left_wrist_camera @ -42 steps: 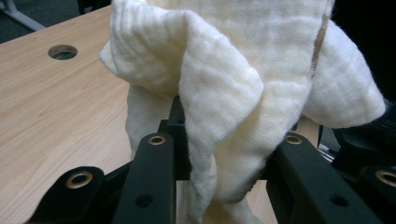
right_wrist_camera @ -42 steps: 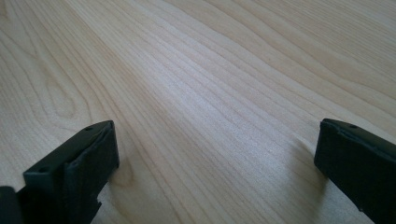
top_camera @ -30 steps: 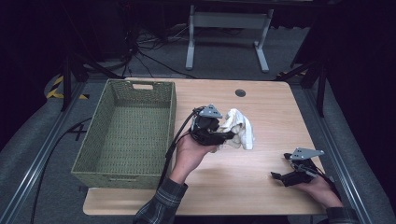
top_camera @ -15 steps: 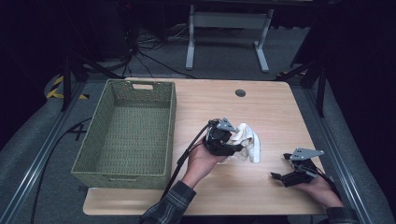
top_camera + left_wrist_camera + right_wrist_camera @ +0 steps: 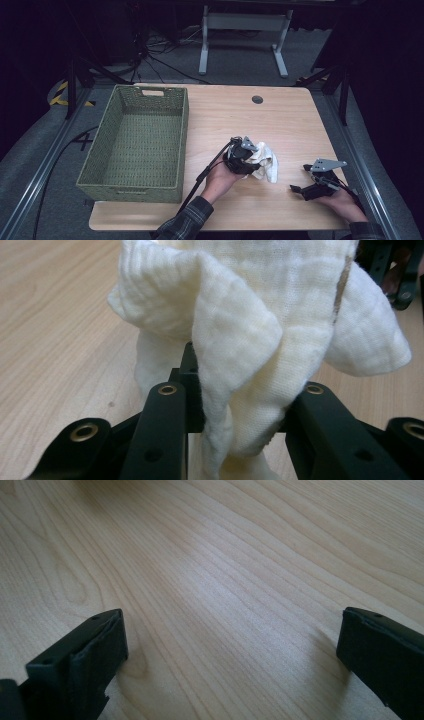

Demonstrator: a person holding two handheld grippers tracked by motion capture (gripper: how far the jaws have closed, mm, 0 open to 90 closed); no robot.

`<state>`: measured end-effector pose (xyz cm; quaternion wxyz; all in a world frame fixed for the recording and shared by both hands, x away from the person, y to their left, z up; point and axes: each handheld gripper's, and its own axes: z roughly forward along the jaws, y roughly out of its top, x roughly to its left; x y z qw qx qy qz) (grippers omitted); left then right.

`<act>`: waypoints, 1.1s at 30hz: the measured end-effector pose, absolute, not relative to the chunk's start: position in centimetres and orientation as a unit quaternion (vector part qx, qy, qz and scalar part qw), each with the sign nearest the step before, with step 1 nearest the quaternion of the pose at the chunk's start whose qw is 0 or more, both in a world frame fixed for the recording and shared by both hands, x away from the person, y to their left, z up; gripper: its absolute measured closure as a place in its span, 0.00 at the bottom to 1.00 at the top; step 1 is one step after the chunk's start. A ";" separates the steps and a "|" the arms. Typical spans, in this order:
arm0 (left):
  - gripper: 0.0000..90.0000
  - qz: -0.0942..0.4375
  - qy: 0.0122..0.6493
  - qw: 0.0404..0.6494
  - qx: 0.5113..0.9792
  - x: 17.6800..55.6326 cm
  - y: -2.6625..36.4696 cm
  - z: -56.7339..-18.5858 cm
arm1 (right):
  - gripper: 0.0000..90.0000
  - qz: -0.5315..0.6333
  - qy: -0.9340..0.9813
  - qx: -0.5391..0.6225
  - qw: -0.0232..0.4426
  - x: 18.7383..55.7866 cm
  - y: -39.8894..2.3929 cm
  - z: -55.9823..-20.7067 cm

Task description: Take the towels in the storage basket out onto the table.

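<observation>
The left gripper was clenched on a crumpled cream-white waffle-weave cloth, which looked light, limp and best pinched at a thick fold. The right gripper rested spread wide and empty on the pale wooden table, well apart from it.

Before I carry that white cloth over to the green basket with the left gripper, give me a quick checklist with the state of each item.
1. Left gripper clamped on the white cloth: ok, fabric is bunched between its jaws.
2. Whole cloth lifted off the table: cannot tell, its lower folds may still touch.
3. Green basket has room: ok, it looks empty.
4. Path from cloth to basket: ok, bare tabletop lies between them.
5. Right gripper out of the way: ok, it is open and low near the right edge.
</observation>
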<state>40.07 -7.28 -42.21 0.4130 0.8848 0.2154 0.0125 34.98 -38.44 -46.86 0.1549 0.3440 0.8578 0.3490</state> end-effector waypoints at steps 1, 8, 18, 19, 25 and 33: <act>0.78 0.012 0.217 0.413 0.884 40.1 -7.4 -42.5 | 0.00 0.349 0.858 0.343 0.155 35.0 -38.4 -46.9; 0.78 0.007 0.217 0.397 0.892 40.0 -8.1 -43.8 | 0.00 0.349 0.859 0.342 0.155 35.0 -38.4 -46.9; 0.74 0.009 0.218 0.381 0.899 40.0 -9.0 -45.4 | 0.00 0.350 0.859 0.341 0.154 35.0 -38.4 -46.9; 0.73 0.011 0.218 0.382 0.898 40.0 -9.0 -45.4 | 0.00 0.349 0.859 0.342 0.153 35.0 -38.4 -46.9; 0.58 0.011 0.222 0.386 0.895 40.0 -8.9 -45.3 | 0.00 0.350 0.859 0.341 0.153 35.0 -38.4 -46.9; 0.45 0.011 0.217 0.411 0.885 39.7 -8.1 -43.8 | 0.00 0.350 0.859 0.341 0.152 34.9 -38.4 -46.9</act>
